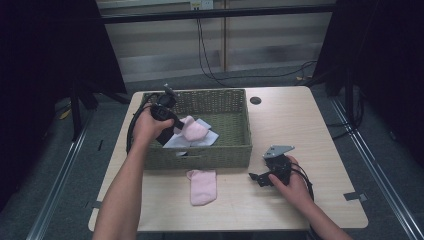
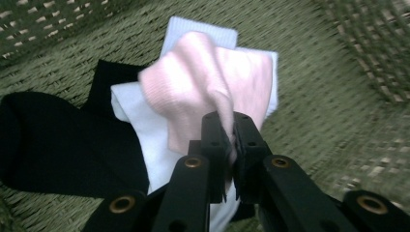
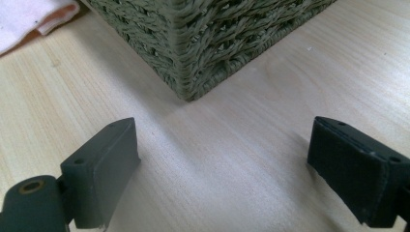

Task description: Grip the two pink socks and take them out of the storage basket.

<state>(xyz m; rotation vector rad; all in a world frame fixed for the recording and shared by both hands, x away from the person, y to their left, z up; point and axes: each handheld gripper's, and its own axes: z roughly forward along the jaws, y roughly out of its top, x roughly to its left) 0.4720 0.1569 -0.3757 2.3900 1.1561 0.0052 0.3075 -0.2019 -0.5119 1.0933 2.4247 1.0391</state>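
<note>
A pink sock [image 1: 194, 127] hangs lifted inside the green woven basket [image 1: 220, 155], and my left gripper [image 1: 180, 126] is shut on it. In the left gripper view the jaws [image 2: 229, 145] pinch a fold of that pink sock [image 2: 203, 82] above a pale blue-white sock [image 2: 145, 130] and a black garment [image 2: 58, 140] on the basket floor [image 2: 329, 111]. A second pink sock [image 1: 203, 186] lies flat on the table in front of the basket. My right gripper [image 1: 257, 177] rests low over the table to the right of that sock, open [image 3: 222, 159], with nothing between its jaws.
The basket's near right corner [image 3: 193, 58] stands just ahead of the right gripper, and the edge of the loose pink sock [image 3: 29, 17] shows at the upper left there. The wooden table [image 1: 300, 125] has a dark round hole [image 1: 255, 100] near its back edge.
</note>
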